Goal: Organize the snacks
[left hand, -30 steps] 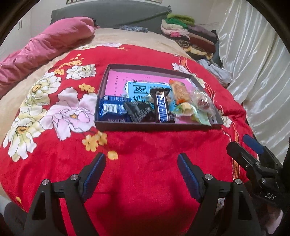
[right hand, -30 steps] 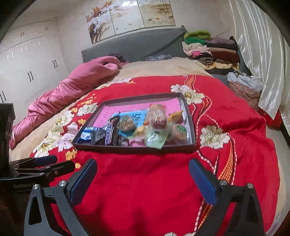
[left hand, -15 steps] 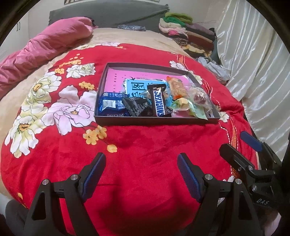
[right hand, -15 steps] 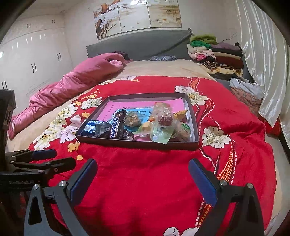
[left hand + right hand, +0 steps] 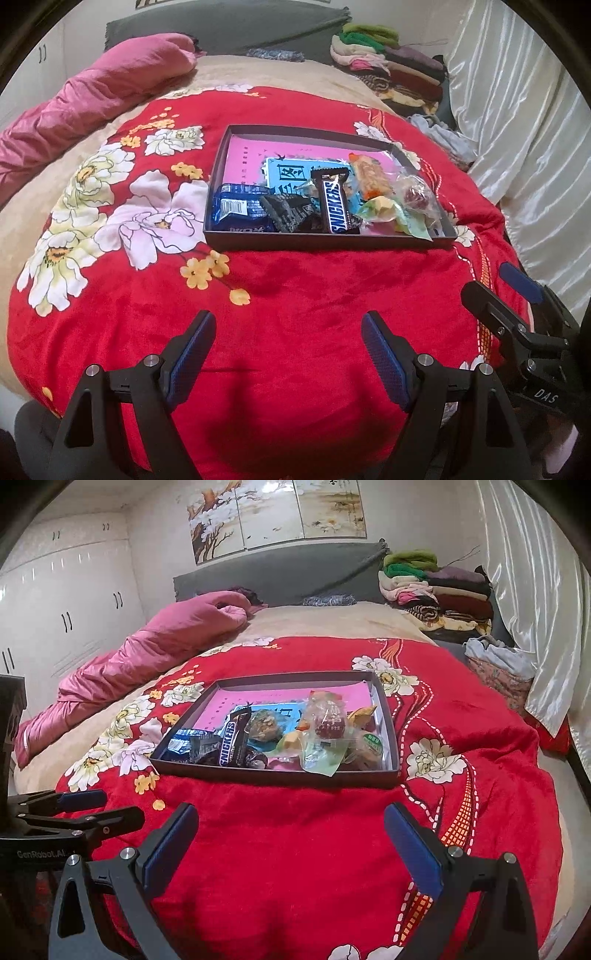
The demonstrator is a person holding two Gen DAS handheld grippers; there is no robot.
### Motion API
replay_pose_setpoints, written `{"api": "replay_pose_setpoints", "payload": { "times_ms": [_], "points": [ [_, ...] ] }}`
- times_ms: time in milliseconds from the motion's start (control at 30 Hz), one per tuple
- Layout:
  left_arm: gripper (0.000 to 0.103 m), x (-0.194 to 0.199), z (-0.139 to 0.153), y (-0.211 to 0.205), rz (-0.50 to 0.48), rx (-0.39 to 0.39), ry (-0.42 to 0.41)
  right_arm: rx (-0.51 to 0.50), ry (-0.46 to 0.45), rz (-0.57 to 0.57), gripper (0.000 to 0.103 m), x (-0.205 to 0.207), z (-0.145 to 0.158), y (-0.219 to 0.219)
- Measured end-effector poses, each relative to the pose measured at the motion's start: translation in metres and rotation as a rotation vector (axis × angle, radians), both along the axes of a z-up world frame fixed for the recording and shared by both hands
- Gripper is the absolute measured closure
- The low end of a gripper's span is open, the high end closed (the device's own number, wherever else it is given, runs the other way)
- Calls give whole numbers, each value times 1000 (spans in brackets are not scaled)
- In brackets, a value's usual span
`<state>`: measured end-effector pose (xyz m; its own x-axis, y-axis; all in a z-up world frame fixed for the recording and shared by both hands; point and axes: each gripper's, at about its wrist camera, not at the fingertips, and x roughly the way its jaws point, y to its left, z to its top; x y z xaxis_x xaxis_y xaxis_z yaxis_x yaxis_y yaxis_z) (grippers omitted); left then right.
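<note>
Since the earlier frame the tray [image 5: 328,242] sits slightly higher in both views — otherwise little differs. Both the left gripper [image 5: 286,345] and the right gripper [image 5: 290,843] gape wide, empty. The Snickers bar [image 5: 334,206] lies centre-frame above the fingers, long axis pointing away — roughly equidistant.

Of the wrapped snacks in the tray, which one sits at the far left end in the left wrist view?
The blue packet, against the tray's left wall. The black wrapper and Snickers bar lie to its right.
</note>
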<state>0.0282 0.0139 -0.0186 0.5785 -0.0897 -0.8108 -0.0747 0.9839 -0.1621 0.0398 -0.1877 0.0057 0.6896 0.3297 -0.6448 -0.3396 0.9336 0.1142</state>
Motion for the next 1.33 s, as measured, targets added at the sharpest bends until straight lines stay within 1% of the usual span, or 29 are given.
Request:
{"api": "replay_pose_setpoints", "payload": {
  "times_ms": [767,967,1067,1133,1333],
  "points": [
    [21,0,3,-2,-4,12,-4,-3,-5,0,1,0,2,1],
    [21,-1,6,-3,-9,17,-24,-3,-6,-1,1,0,1,1],
    [21,-1,5,-2,7,17,-16,-3,-7,-1,1,0,1,1],
    [21,0,6,-1,20,32,-18,-7,-7,-1,1,1,1,0],
    [21,5,10,15,49,32,-55,4,-23,-24,1,7,1,-9]
  ]
}}
